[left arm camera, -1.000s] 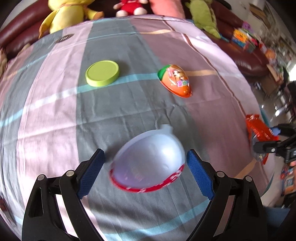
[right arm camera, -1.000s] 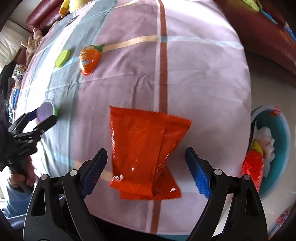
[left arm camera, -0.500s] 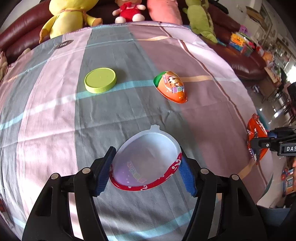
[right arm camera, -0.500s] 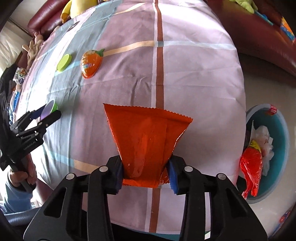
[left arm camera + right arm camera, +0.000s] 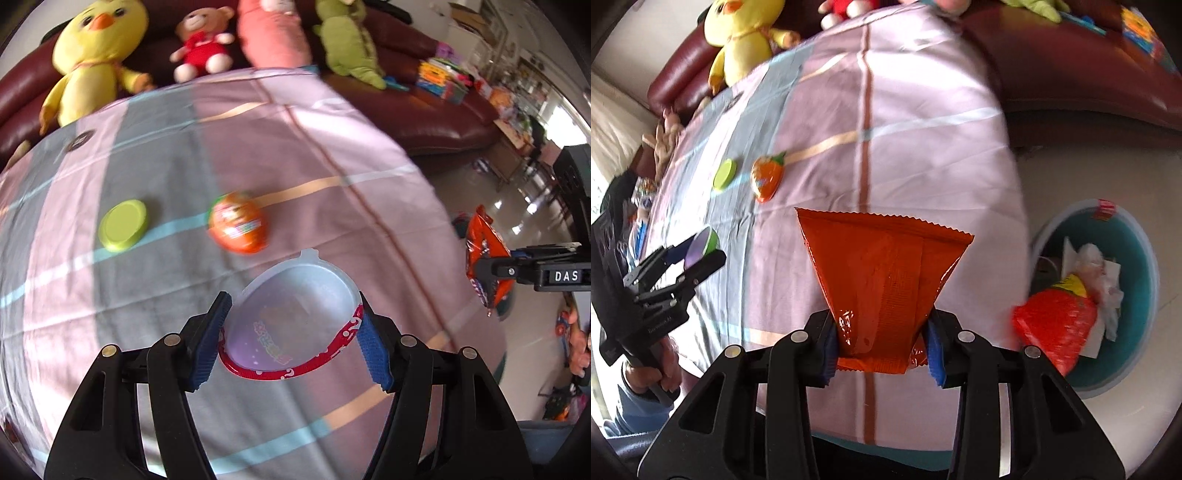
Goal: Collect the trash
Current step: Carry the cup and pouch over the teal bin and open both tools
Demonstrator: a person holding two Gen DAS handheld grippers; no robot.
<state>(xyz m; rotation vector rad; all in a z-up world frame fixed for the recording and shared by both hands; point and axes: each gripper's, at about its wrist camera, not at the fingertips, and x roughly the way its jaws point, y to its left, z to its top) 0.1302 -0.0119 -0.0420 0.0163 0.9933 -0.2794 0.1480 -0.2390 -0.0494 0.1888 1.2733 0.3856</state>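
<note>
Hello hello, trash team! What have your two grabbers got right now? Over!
Left gripper shut on plastic lid. Right gripper shut on orange wrapper. Bin on floor, right of table. Nothing blocking.

Both wrist views look forward, close above the striped cloth (image 5: 258, 155) (shared), each catching the other gripper

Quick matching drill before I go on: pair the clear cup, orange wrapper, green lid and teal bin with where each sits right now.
Things:
1. clear cup
2. orange wrapper
3. green lid
4. teal bin

Places:
A. on the floor, holding trash
B. lying on the striped cloth
C. between the left gripper pads
D. clamped in the right gripper

Pairs: 1-C, 2-D, 3-B, 4-A
</note>
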